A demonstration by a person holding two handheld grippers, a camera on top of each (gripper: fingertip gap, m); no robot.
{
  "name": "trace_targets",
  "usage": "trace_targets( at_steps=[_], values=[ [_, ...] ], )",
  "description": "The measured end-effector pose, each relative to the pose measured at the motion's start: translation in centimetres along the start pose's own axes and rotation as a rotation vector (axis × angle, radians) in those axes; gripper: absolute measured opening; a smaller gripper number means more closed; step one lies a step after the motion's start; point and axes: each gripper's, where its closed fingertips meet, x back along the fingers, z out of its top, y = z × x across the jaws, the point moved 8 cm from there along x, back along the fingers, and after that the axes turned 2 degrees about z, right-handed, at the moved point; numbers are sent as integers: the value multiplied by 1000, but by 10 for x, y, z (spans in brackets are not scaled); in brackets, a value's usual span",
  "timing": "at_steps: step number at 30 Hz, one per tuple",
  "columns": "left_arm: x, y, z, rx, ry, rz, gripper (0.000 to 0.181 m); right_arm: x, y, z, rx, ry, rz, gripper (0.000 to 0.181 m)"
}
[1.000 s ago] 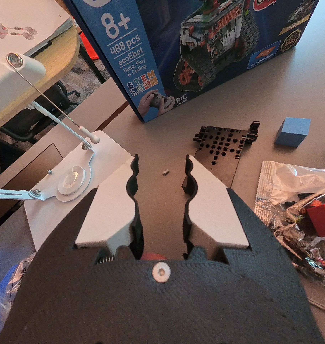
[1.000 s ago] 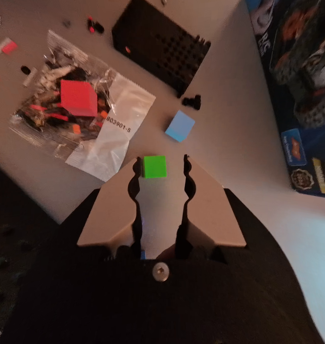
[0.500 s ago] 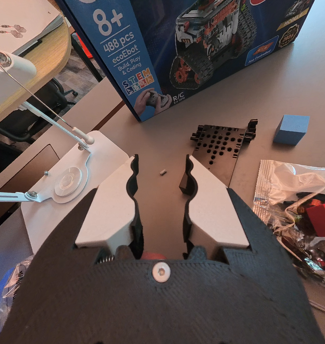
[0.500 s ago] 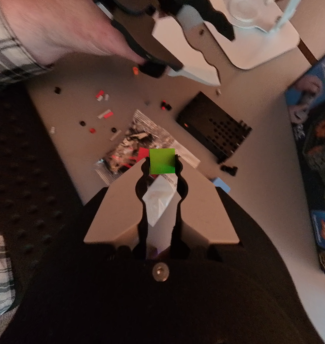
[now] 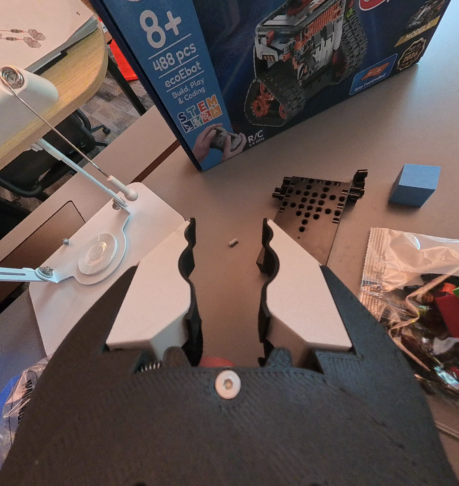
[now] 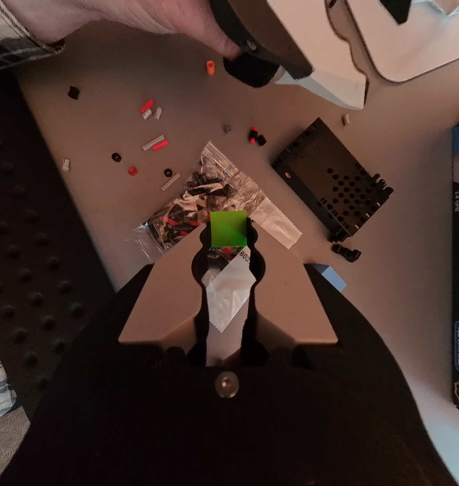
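Right gripper (image 6: 228, 231) fingers clenched on green cube (image 6: 228, 228), held above parts bag (image 6: 210, 200) and red cube (image 5: 454, 315). Left gripper (image 5: 228, 226) fingers spread, empty; tiny grey pin (image 5: 233, 242) on table (image 5: 275, 157) just ahead between them. Beyond: black perforated plate (image 5: 312, 210), blue cube (image 5: 415, 186), printed toy box (image 5: 262, 65).

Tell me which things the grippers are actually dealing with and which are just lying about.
Held or nearest:
- right gripper shut on the green cube, above the clear parts bag
- left gripper open and empty, nearest the small grey pin and the black perforated plate

Lying about:
- blue cube
- red cube at the bag
- toy kit box
- loose red and grey pins
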Motion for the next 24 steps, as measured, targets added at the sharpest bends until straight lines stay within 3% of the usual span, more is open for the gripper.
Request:
trace_targets(
  at_steps=[7, 10, 16, 21, 24],
  values=[
    [-1, 0, -1, 1, -4, -1, 49, -5, -3, -1, 6, -19, 16, 27],
    [-1, 0, -1, 0, -4, 0, 49, -9, -2, -4, 2, -43, 1, 41],
    [0, -1, -1, 5, -3, 0, 49, 11, 1, 0, -20, 62, 13, 46],
    [0, -2, 0, 9, 1, 2, 49, 37, 44, -11, -113, 107, -151, 41],
    [0, -1, 0, 5, -1, 2, 49, 27, 71, -25, -167, 46, -205, 42]
  ],
)
